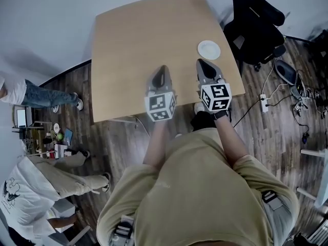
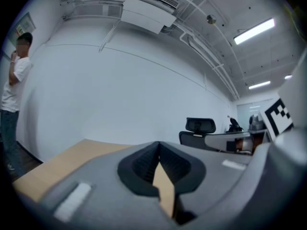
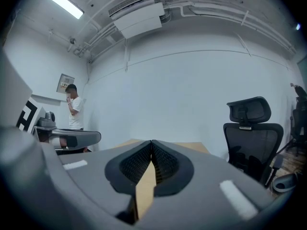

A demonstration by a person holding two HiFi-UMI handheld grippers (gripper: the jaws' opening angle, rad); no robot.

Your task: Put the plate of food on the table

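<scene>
A small white plate (image 1: pixel 209 49) lies on the wooden table (image 1: pixel 154 40) near its right edge; it looks empty from the head view. My right gripper (image 1: pixel 203 62) is shut and empty, its tip just short of the plate. To its left my left gripper (image 1: pixel 162 68) is also shut with nothing in it, held over the table's near part. In the left gripper view the jaws (image 2: pixel 159 145) meet at the tip above the tabletop (image 2: pixel 72 159). The right gripper view shows shut jaws (image 3: pixel 152 143) too; the plate is hidden there.
A black office chair (image 1: pixel 254 24) stands right of the table, also in the right gripper view as a chair (image 3: pixel 252 128). A power strip and cables (image 1: pixel 266 101) lie on the floor at right. Two people (image 1: pixel 31 94) are at the left, one crouched (image 1: pixel 36 188).
</scene>
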